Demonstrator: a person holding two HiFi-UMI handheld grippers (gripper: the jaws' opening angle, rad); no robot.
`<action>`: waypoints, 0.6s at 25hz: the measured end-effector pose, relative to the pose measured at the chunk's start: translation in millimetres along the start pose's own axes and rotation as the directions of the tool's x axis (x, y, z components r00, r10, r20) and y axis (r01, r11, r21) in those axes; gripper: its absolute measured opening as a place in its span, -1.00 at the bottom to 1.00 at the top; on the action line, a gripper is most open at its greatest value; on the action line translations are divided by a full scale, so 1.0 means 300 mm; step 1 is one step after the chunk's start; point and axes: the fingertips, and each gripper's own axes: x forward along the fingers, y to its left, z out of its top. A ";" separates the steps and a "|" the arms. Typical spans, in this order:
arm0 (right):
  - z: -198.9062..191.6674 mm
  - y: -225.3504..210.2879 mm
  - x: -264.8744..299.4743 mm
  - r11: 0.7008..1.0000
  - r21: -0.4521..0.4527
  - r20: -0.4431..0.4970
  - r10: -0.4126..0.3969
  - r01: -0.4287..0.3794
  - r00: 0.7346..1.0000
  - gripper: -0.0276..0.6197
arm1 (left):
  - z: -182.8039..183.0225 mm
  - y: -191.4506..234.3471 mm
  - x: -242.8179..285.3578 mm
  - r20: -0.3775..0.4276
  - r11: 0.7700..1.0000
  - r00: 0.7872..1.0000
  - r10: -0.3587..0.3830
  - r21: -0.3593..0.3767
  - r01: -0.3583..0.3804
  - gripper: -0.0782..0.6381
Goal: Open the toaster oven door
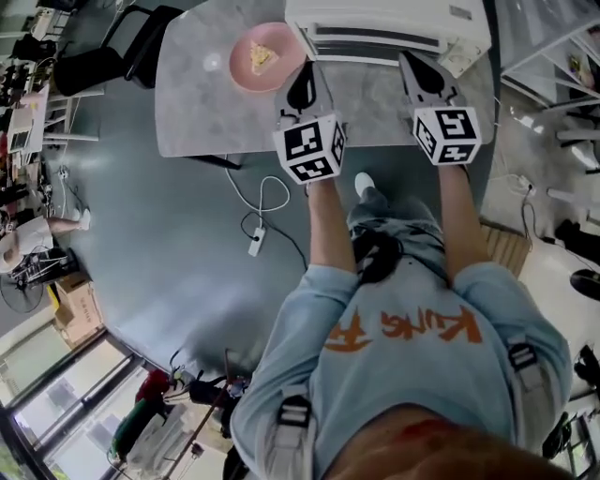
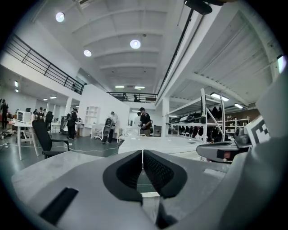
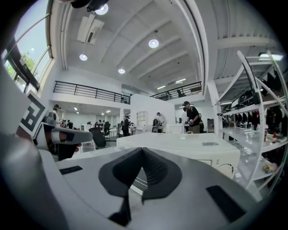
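Jaws on left gripper [image 1: 306, 70] and right gripper [image 1: 411, 64] are pressed together, empty (both just short of the oven [image 1: 384, 14]). One should part, clasp the door [image 1: 375, 42] top, and pull down gently.

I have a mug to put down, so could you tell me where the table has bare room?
The table is bare left of and in front of the pink plate. Another bare strip lies before the toaster oven, between the left gripper and right gripper. The back edge, plate beside oven, is crowded.
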 end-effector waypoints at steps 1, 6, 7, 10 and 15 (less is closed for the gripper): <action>-0.007 -0.028 0.006 1.000 0.004 -0.014 -0.016 0.016 1.000 -0.92 | 0.004 0.006 0.020 0.001 1.000 1.000 -0.009 0.002 0.009 -0.78; 0.006 -0.127 0.035 0.998 0.021 -0.014 -0.065 0.066 0.998 -0.92 | 0.005 -0.027 0.124 -0.006 0.993 0.993 -0.115 0.035 0.115 -0.78; 0.010 -0.138 0.043 0.998 0.017 -0.010 -0.067 0.067 0.998 -0.92 | 0.005 -0.033 0.144 -0.012 0.990 0.991 -0.134 0.050 0.135 -0.78; 0.000 -0.164 0.055 0.997 0.041 -0.017 -0.066 0.066 0.998 -0.91 | 0.006 -0.068 0.180 -0.041 0.969 0.979 -0.201 0.137 0.205 -0.78; 0.012 -0.166 0.081 0.999 0.042 -0.069 -0.013 0.016 0.998 -0.70 | 0.038 -0.103 0.241 -0.092 0.926 0.961 -0.261 0.257 0.276 -0.73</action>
